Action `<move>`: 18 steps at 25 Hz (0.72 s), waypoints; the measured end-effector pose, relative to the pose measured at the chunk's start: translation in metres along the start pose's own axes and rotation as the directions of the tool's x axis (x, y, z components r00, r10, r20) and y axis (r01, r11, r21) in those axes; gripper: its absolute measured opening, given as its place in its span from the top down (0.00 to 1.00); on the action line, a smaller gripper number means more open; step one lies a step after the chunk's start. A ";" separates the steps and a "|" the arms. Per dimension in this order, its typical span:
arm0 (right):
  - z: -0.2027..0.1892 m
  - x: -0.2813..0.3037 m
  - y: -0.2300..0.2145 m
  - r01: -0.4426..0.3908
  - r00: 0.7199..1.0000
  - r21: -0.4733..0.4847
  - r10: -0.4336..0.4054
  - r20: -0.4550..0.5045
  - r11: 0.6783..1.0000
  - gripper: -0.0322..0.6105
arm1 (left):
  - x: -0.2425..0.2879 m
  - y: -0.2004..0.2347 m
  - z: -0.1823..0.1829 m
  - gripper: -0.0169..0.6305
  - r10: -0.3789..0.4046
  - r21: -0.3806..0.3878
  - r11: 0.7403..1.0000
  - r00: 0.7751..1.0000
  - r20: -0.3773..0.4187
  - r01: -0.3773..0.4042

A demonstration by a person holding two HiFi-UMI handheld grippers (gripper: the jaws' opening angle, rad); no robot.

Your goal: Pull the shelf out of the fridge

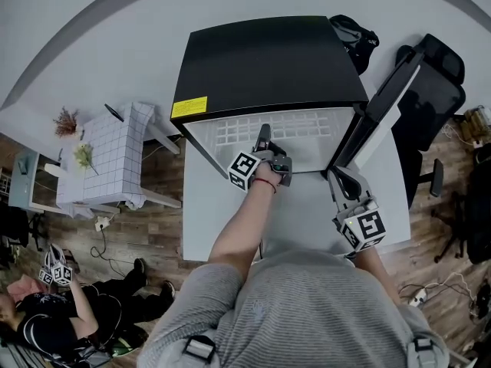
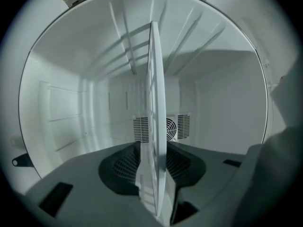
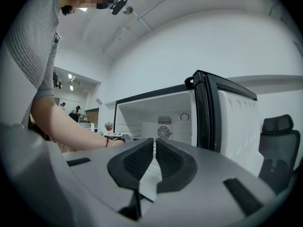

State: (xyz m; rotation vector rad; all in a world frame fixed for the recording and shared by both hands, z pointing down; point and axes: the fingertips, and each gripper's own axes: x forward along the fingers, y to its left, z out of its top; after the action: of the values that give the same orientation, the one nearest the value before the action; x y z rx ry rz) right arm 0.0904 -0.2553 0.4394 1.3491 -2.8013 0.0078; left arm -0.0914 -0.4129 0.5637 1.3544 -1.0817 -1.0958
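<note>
A black mini fridge (image 1: 268, 60) stands on a white table (image 1: 205, 221), its door (image 1: 380, 110) swung open to the right. Inside lies a white wire shelf (image 1: 238, 133). My left gripper (image 1: 264, 135) reaches into the fridge opening and is shut on the shelf's front edge. In the left gripper view the shelf (image 2: 156, 93) shows edge-on, clamped between the jaws of the left gripper (image 2: 156, 178), with the fan grille behind it. My right gripper (image 1: 341, 179) hovers outside, just before the door's lower edge. Its jaws are shut with nothing between them, and the right gripper (image 3: 154, 148) points at the open fridge (image 3: 161, 112).
An office chair (image 1: 437, 90) stands right of the open door. A black bag (image 1: 354, 33) lies behind the fridge. A small table with a checked cloth (image 1: 115, 156) is at the left. A person (image 1: 46, 305) sits on the floor at lower left.
</note>
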 end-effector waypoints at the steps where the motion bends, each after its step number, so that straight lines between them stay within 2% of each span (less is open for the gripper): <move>1: -0.001 0.000 0.000 0.002 1.000 0.002 -0.002 -0.002 1.000 0.93 | 0.003 0.000 0.002 0.77 0.001 0.000 1.000 1.000 0.005 -0.001; 10: -0.002 -0.002 -0.004 0.017 1.000 -0.002 -0.017 -0.019 1.000 0.93 | 0.018 0.000 0.003 0.77 -0.036 -0.029 0.999 0.999 0.033 0.037; 14: -0.003 -0.002 -0.005 0.019 1.000 -0.004 -0.019 -0.023 1.000 0.93 | 0.021 0.000 0.007 0.77 -0.046 -0.051 0.997 0.996 0.083 0.051; 18: -0.006 -0.002 -0.005 0.015 0.999 -0.002 -0.015 -0.036 1.000 0.93 | 0.026 0.000 0.010 0.77 -0.028 -0.028 0.999 0.996 0.080 0.031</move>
State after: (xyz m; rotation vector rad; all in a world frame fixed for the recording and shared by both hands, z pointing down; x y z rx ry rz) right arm 0.0954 -0.2567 0.4451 1.3551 -2.7616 0.0287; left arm -0.0969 -0.4404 0.5618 1.3167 -1.1027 -1.1918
